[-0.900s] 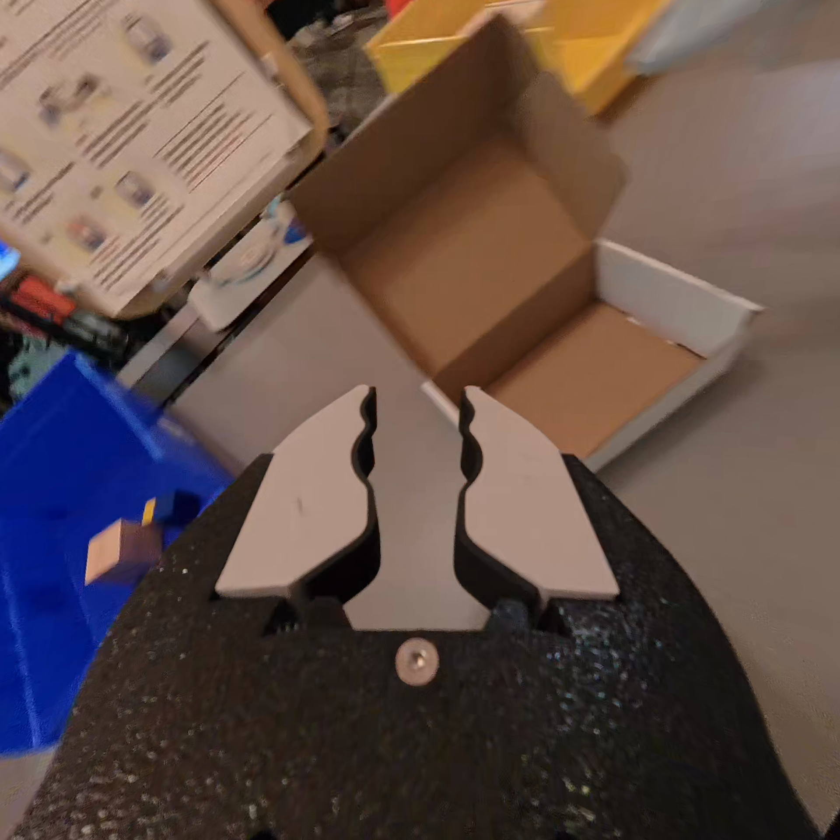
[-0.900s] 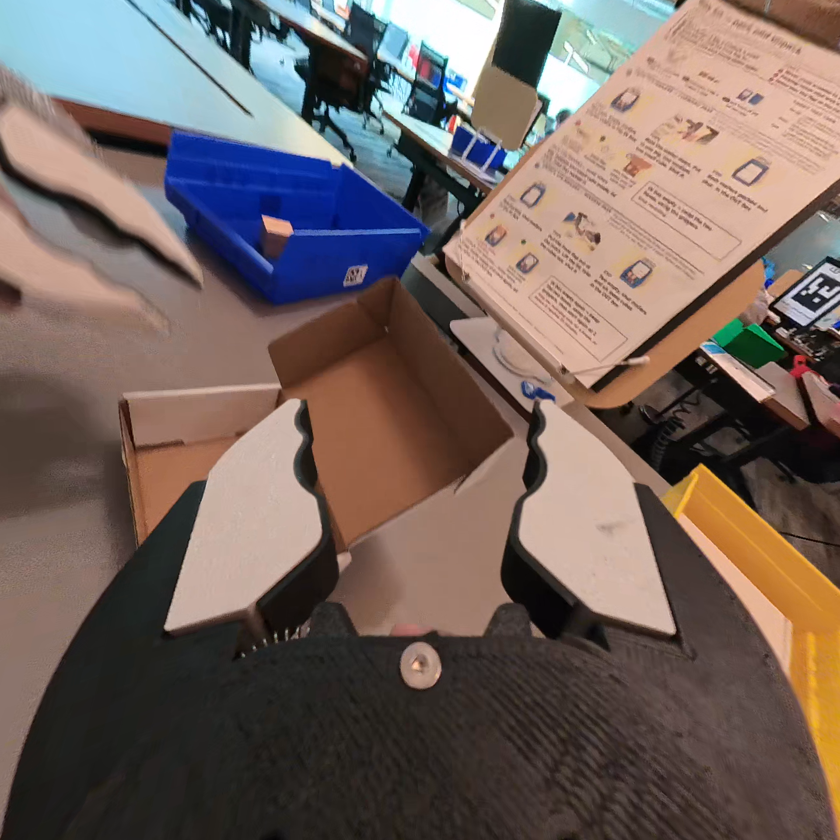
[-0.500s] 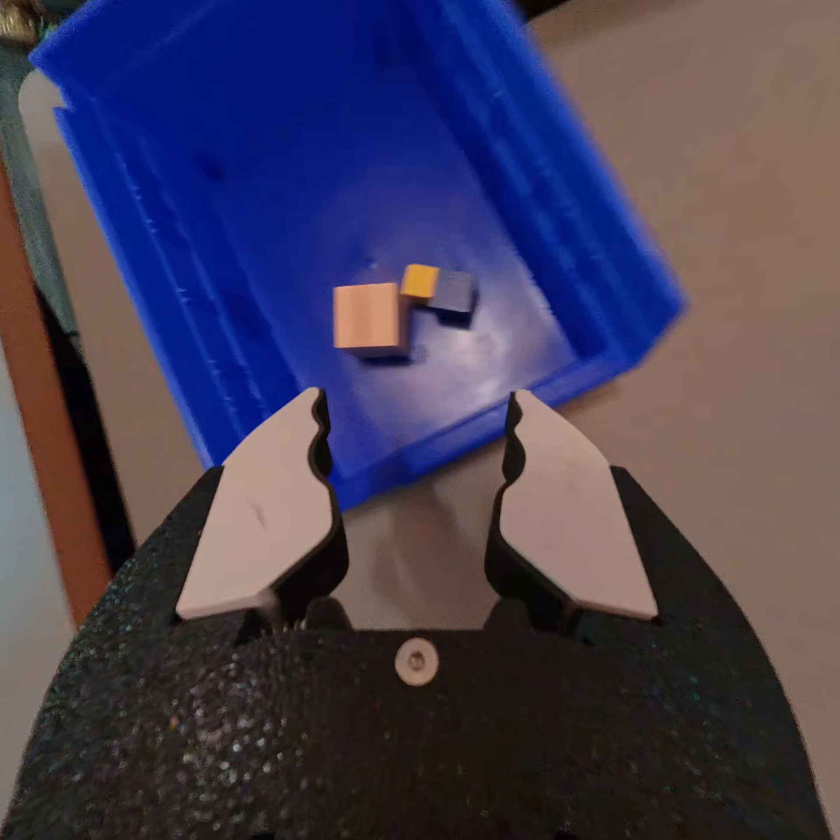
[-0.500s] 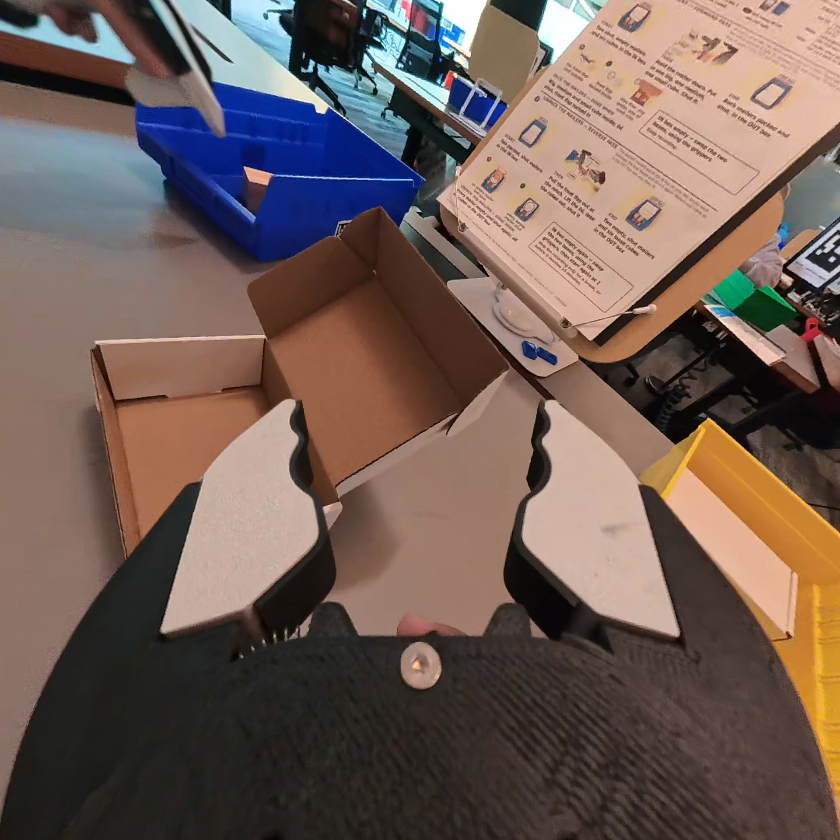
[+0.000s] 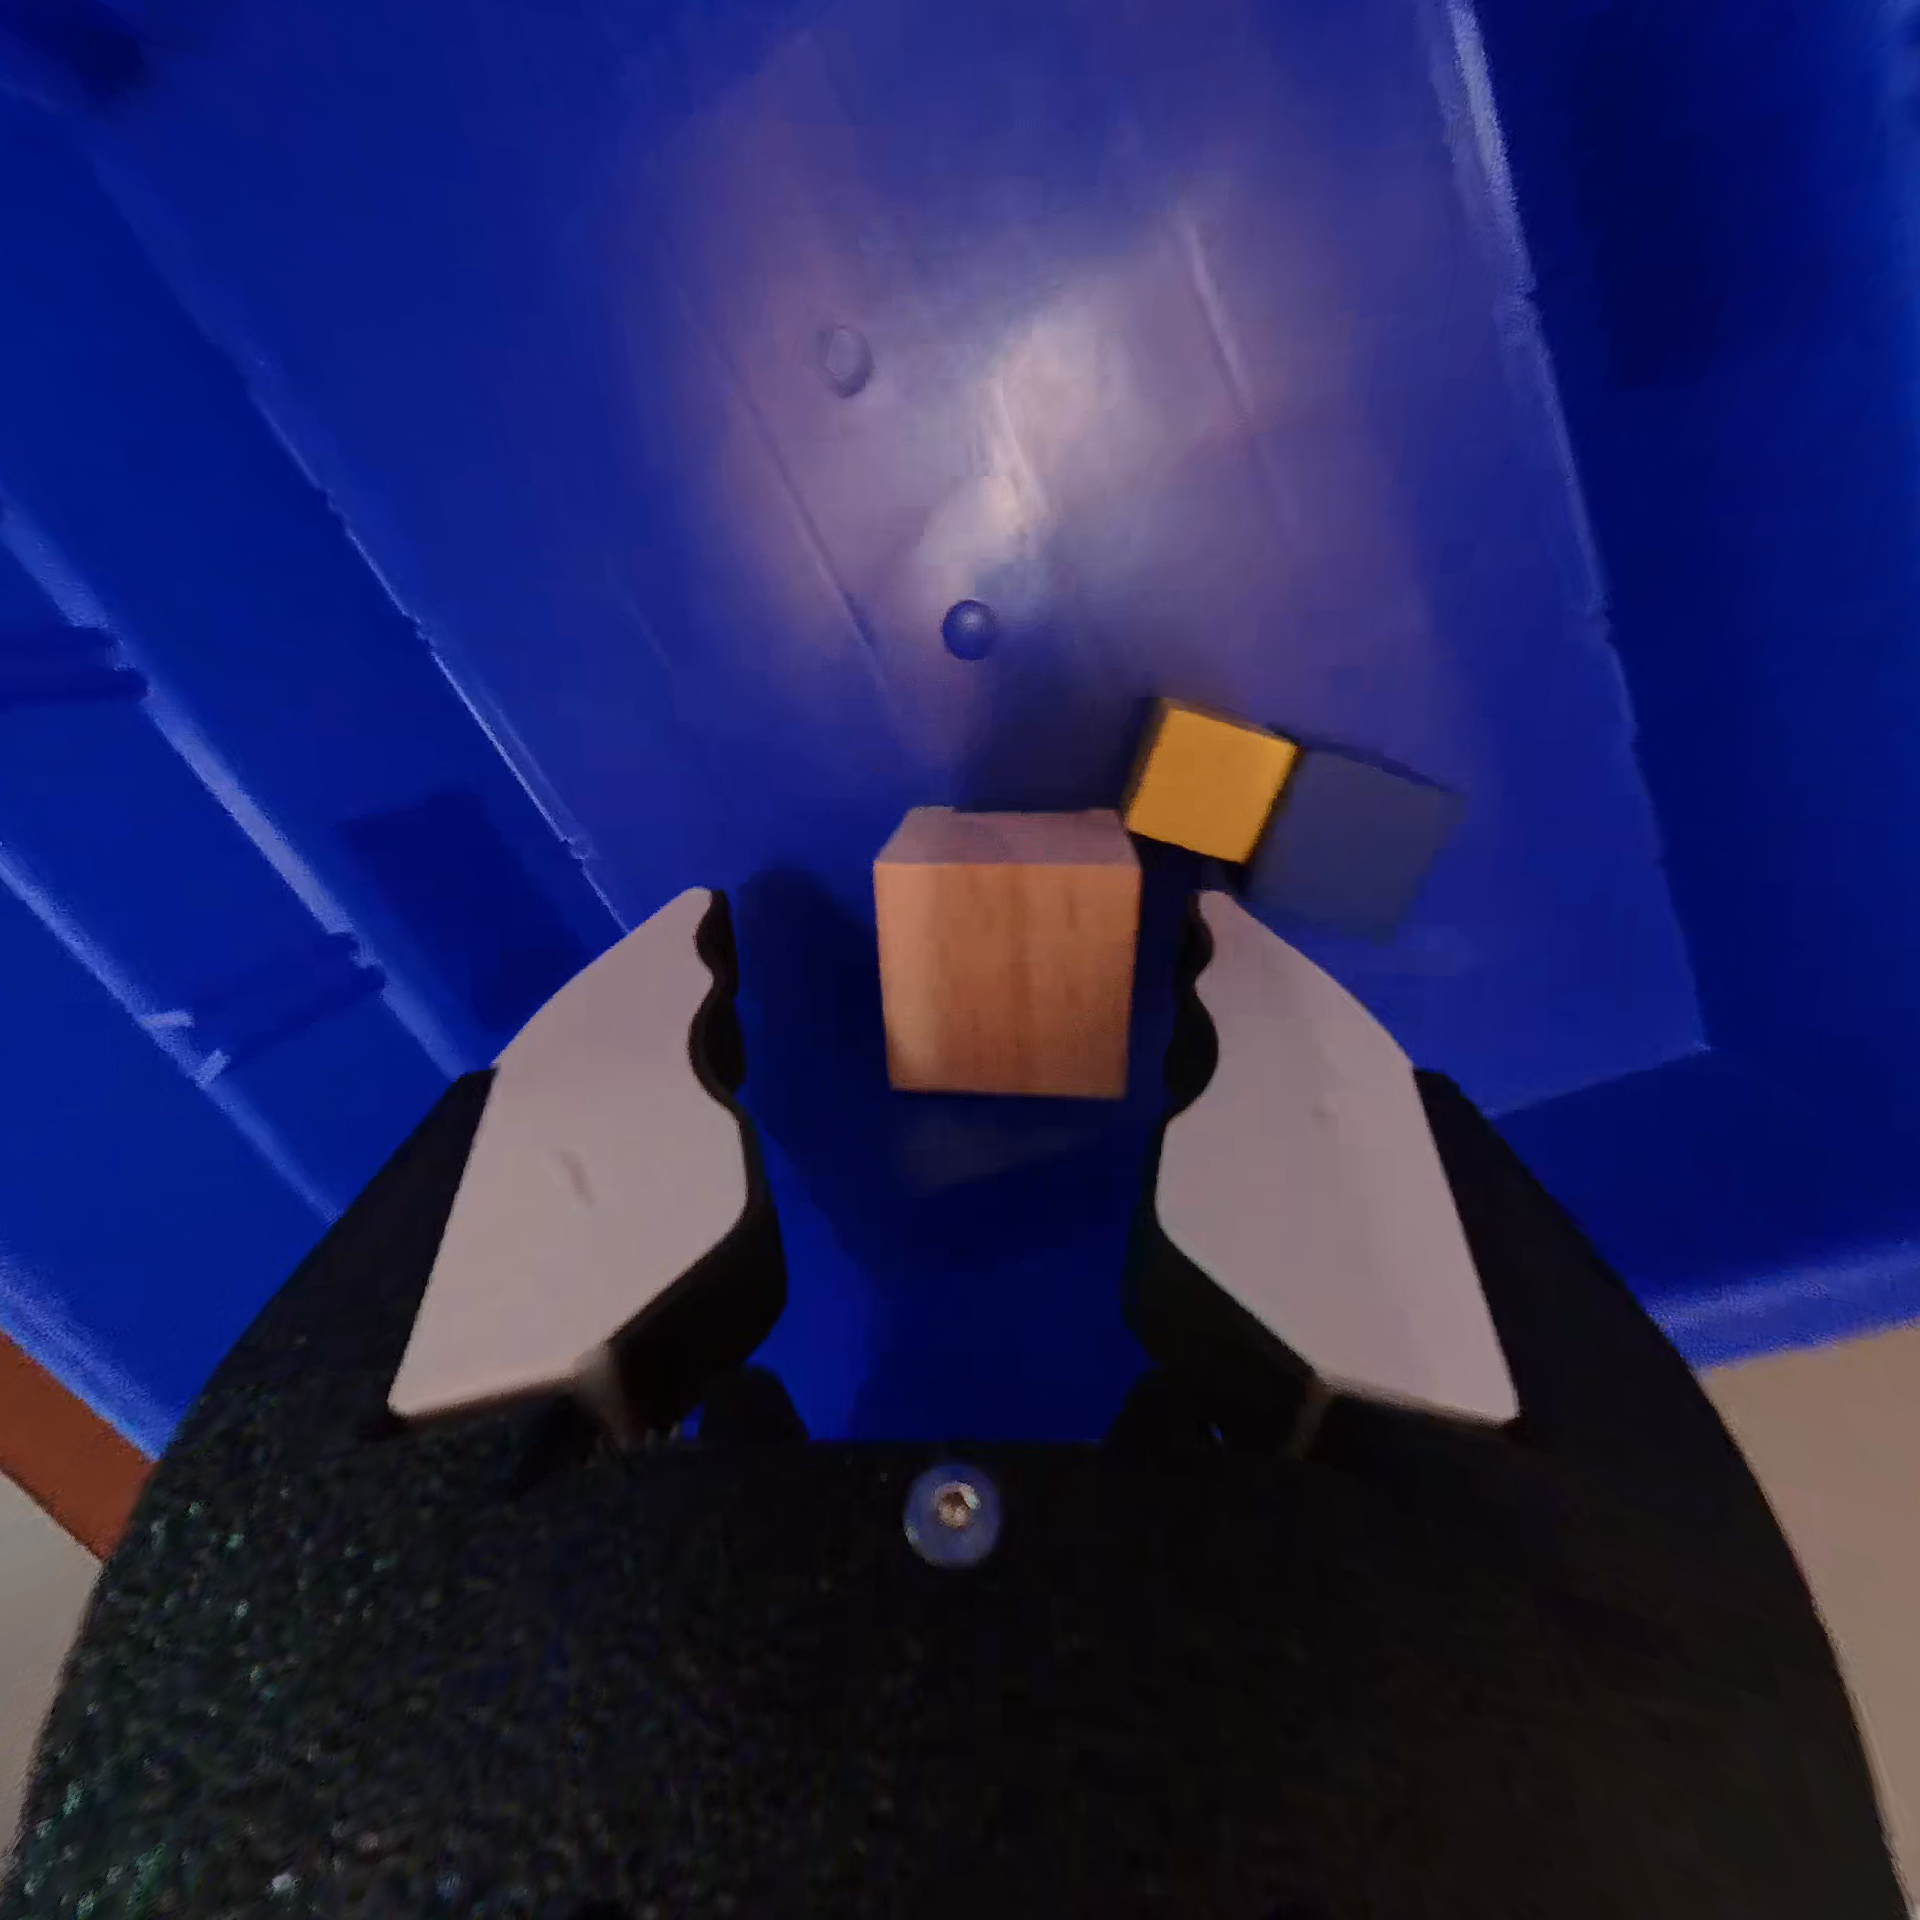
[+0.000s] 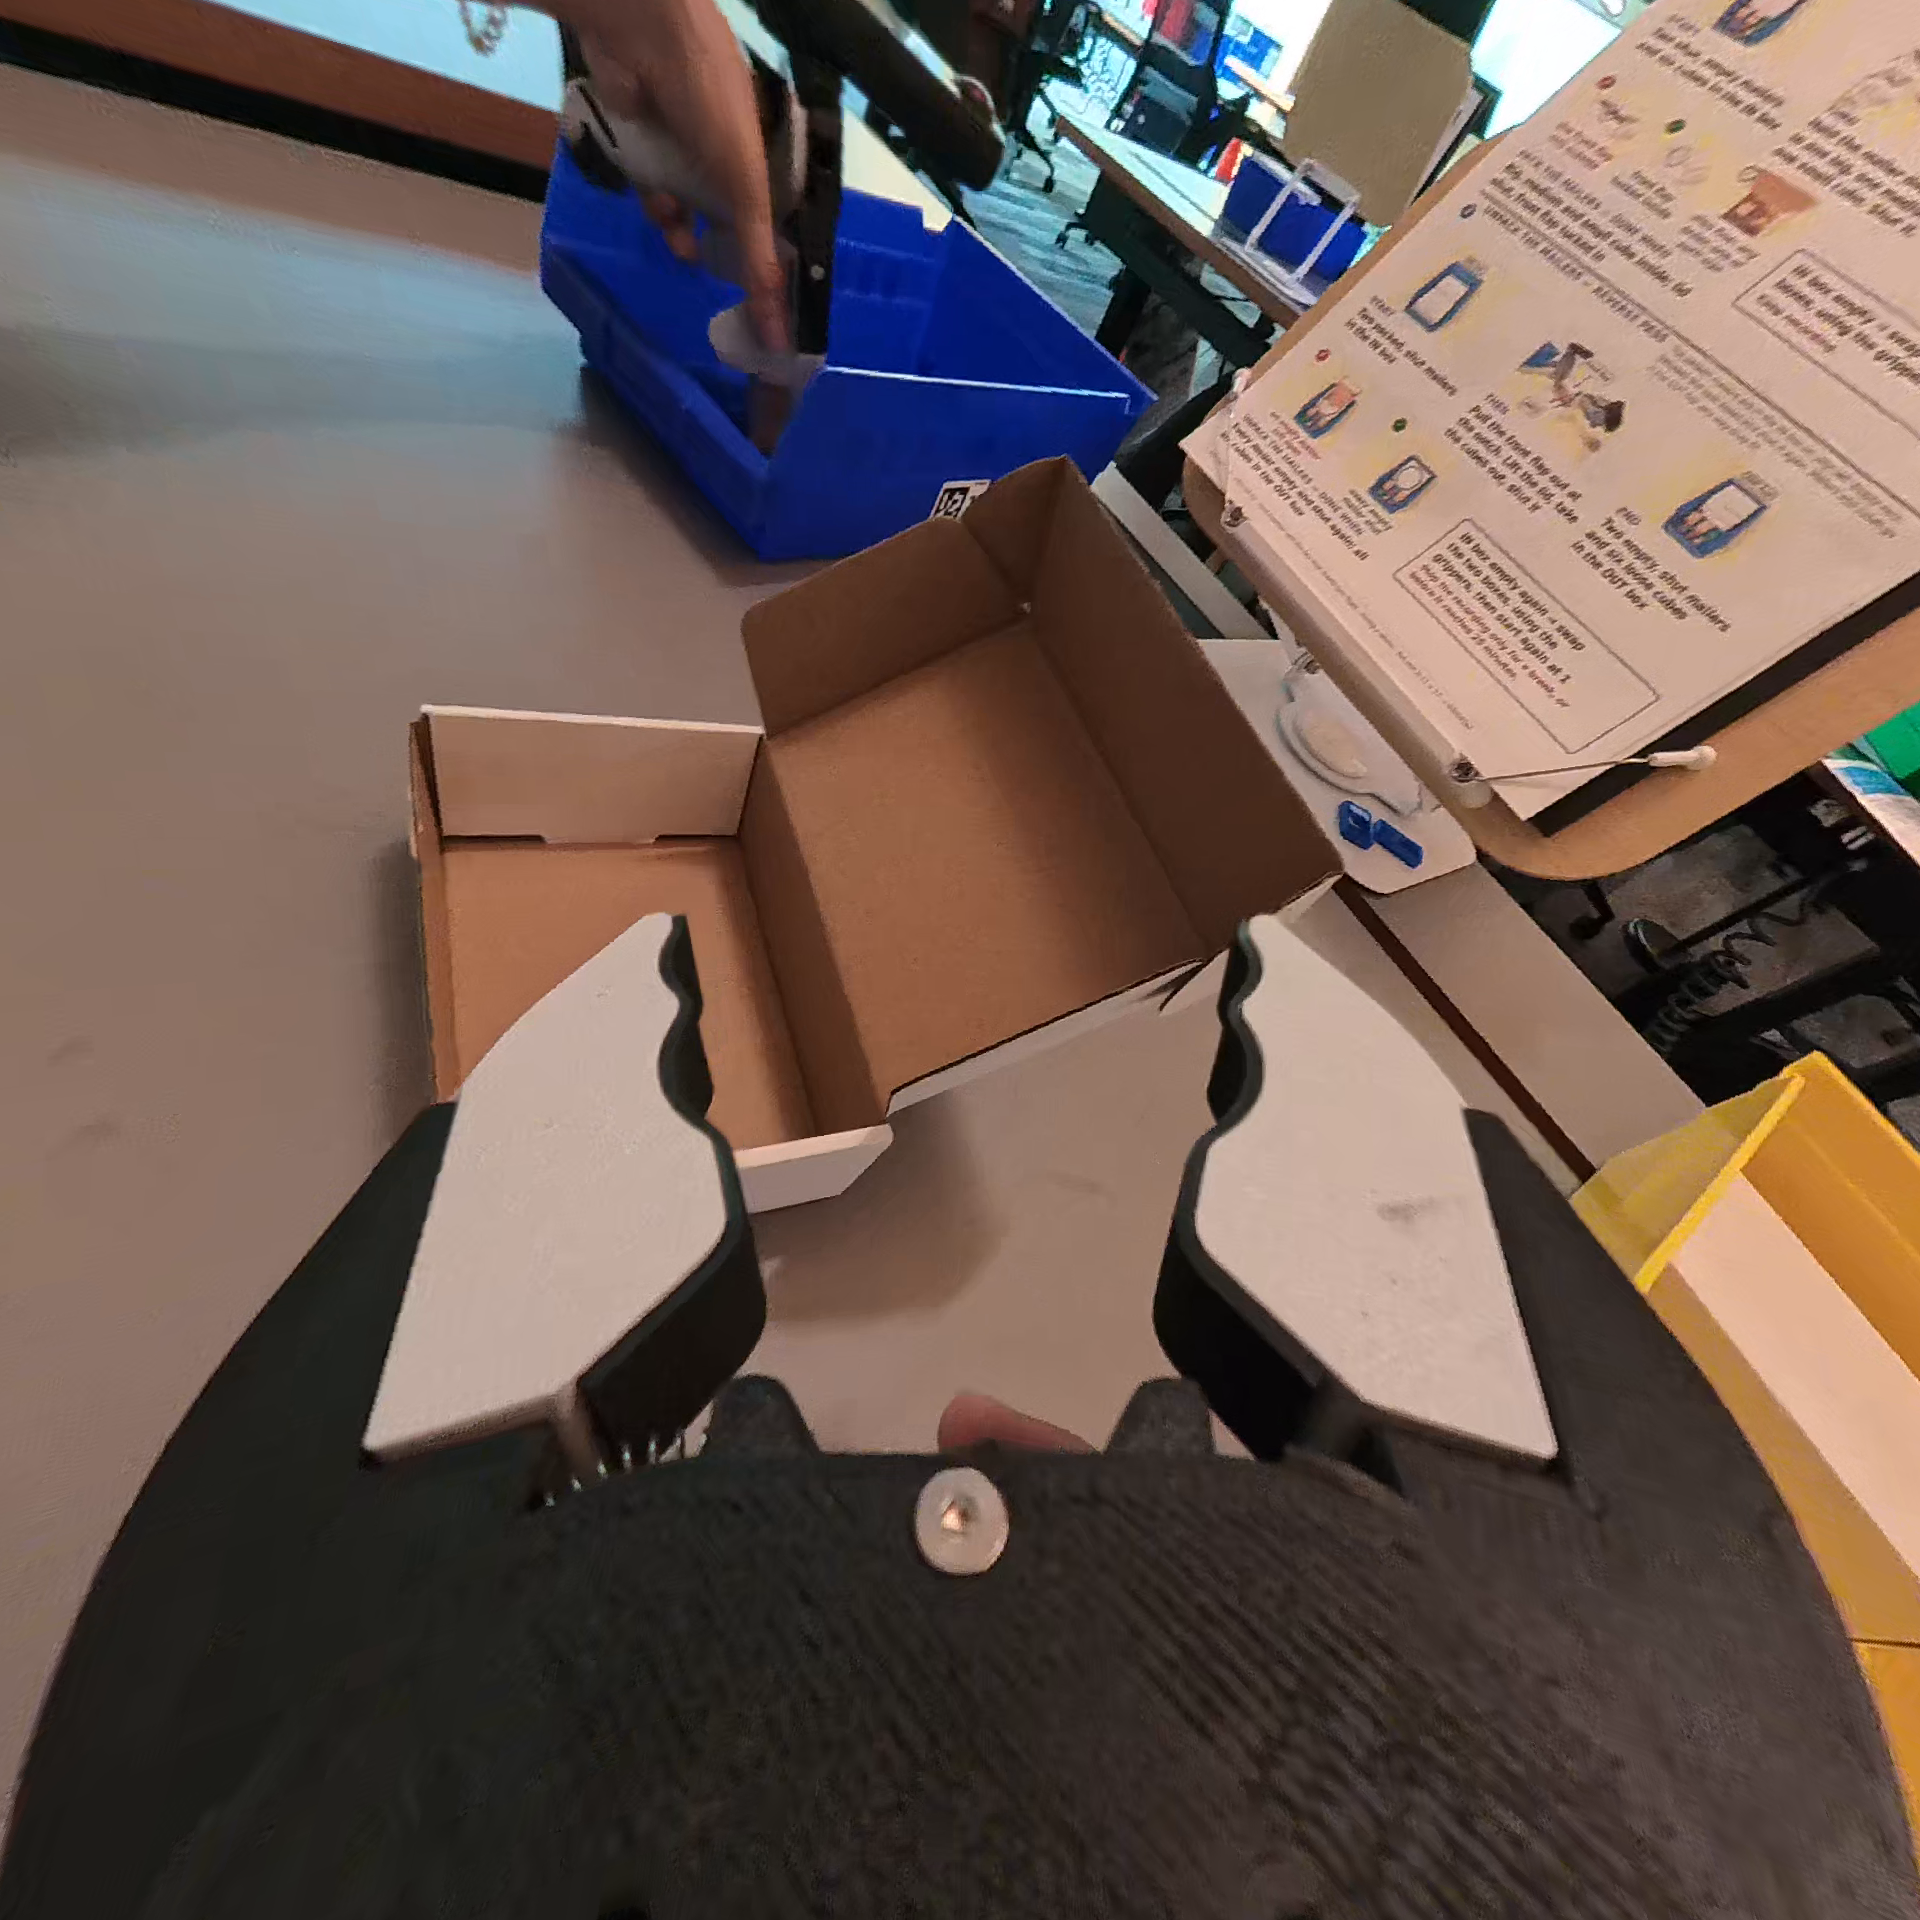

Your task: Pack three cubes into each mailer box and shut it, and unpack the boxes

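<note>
**Left tool straddling wooden cube in blue bin; mailer box lying open and empty**

I am inspecting from largest to smallest. The desk (image 6: 260, 623) is carrying everything. On it, the blue bin (image 6: 883, 447) is sitting beyond the mailer box (image 6: 935, 831), which is lying open with its lid folded back and no cubes visible inside. A yellow bin (image 6: 1787, 1195) is standing at the right edge, and an instruction board (image 6: 1610, 416) is leaning over the far right side.

My right tool (image 6: 956, 1018) is hovering released over the near edge of the mailer box, gripping nothing. My left tool (image 5: 956, 966) is reaching down into the blue bin, released, with its jaws standing either side of the wooden cube (image 5: 1003, 966); I am seeing clear gaps on both sides, so contact is not yet made. Just beyond and to the right, a smaller yellow cube (image 5: 1205, 779) is touching a grey-blue cube (image 5: 1351, 852).

Judgement: the step in hand is the first pick, and packing is at its very start. To do it well, I am advising keeping the wooden cube centred between the pads, lowering until the fingertips are reaching past the cube's middle, and clenching squarely on its two flat side faces. The right-hand fingertip (image 5: 1205, 935) is sitting near the yellow cube, so I am recommending a straight approach to avoid nudging it. Lift vertically to clear the bin wall.
</note>
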Tool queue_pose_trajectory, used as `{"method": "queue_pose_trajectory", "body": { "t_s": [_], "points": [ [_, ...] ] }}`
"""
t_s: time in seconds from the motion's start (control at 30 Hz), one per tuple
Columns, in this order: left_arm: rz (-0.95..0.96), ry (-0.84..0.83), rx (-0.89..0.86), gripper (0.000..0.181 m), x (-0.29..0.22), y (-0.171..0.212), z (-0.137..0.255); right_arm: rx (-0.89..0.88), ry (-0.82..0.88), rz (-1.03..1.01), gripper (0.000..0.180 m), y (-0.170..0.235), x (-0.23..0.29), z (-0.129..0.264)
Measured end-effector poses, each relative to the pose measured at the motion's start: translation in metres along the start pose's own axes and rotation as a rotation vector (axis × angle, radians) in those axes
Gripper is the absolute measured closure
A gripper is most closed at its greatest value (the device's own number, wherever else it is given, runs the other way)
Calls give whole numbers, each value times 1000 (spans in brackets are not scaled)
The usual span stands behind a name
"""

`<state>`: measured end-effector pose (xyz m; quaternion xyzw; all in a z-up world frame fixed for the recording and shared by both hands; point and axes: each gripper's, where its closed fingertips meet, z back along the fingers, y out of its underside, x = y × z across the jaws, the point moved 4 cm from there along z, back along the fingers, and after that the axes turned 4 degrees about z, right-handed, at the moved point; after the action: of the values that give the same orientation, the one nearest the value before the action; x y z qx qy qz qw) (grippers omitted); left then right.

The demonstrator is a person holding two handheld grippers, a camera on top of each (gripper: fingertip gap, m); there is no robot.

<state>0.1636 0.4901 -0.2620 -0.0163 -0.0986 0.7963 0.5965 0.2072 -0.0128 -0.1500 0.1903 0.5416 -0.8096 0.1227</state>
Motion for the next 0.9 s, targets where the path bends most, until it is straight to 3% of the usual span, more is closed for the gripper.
{"method": "queue_pose_trajectory", "body": {
  "t_s": [0.07, 0.1, 0.27, 0.43, 0.6, 0.8, 0.9],
  "points": [
    [16, 1, 13, 129, 1, 1, -6, -6, -19, -13, 83, 0, 3, 2],
    [31, 10, 5, 135, 1, 1, -7, -12, -22, -24, 83, 0, 3, 4],
    [-57, -1, -92, 135, -1, 1, 21, -74, -39, -138, 79, -5, -1, 12],
    [-137, 210, -498, 136, -37, 2, 107, -184, -134, -274, 74, -25, 6, 15],
    [-323, 531, -899, 136, -117, 38, 186, -270, -305, -358, 71, -52, 31, 17],
    [-623, 844, -1226, 136, -217, 109, 229, -358, -487, -550, 71, -72, 55, 9],
    [-778, 878, -1375, 137, -258, 140, 234, -362, -618, -748, 78, -74, 67, -2]
  ]
}}
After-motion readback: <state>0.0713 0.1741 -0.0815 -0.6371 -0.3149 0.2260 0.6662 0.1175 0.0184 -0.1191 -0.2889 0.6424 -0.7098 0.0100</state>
